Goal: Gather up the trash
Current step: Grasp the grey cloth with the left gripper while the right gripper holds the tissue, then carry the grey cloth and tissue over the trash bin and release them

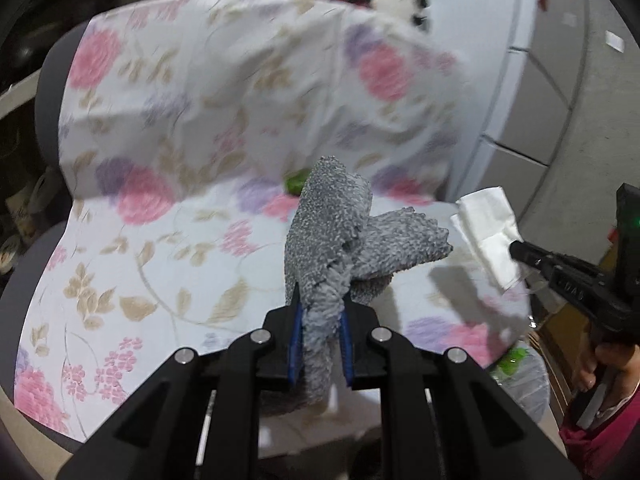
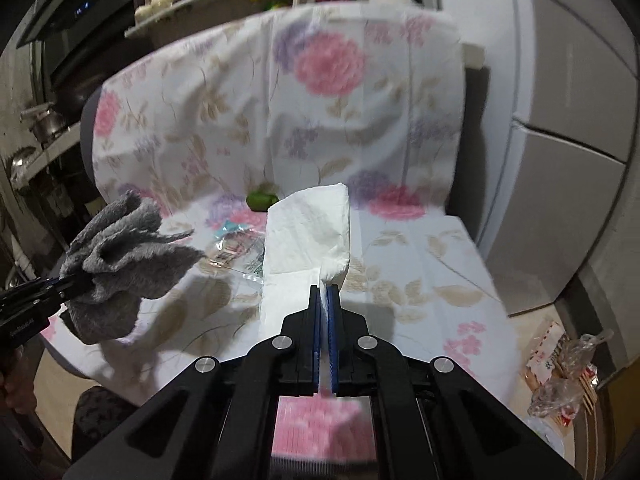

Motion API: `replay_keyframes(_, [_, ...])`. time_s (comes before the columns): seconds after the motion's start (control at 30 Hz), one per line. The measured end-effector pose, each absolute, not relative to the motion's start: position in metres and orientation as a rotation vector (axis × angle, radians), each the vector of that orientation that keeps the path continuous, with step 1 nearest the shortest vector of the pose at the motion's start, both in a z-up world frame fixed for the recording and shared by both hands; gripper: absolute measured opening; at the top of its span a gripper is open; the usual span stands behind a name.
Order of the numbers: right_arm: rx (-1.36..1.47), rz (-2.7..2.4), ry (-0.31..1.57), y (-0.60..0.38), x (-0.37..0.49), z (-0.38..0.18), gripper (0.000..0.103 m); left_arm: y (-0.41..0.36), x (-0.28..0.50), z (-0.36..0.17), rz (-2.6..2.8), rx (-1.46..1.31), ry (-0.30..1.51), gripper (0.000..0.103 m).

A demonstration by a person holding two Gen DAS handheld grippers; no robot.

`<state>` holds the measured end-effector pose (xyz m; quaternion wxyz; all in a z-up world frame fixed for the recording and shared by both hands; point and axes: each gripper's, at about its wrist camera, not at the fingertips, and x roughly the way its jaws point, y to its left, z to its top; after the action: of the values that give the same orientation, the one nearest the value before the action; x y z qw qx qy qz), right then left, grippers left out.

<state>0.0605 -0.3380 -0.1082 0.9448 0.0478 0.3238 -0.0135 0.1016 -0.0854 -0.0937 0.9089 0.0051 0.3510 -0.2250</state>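
the right gripper has its fingers pinched tight on a white paper napkin, which stands up above the tips, clear of the seat. the left gripper is clamped on a bunched grey cloth. the remaining clear wrapper lies ahead, between both, nearer the left (a green scrap sits further back). all on a chair under a floral sheet; kitchen shelves behind.

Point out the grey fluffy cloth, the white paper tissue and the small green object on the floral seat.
Grey fluffy cloth (image 1: 332, 216), left wrist view, upper fold.
White paper tissue (image 2: 308, 232), right wrist view, middle of sheet.
Small green object (image 2: 261, 199), right wrist view, its centre.
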Motion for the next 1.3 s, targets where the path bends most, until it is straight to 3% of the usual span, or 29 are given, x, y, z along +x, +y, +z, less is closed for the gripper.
replay_keyframes(0.63, [0.218, -0.415, 0.529, -0.446, -0.143, -0.069, 0.004, -0.265, -0.018, -0.070, -1.018, 0.124, 0.622, 0.014])
replay_keyframes(1.07, [0.284, -0.663, 0.523, -0.511, -0.213, -0.105, 0.004, -0.372, -0.042, -0.123, -1.202, 0.157, 0.716, 0.014])
replay_keyframes(1.3, [0.346, -0.686, 0.629, -0.538, -0.213, -0.151, 0.005, -0.411, -0.044, -0.157, -1.237, 0.223, 0.765, 0.014])
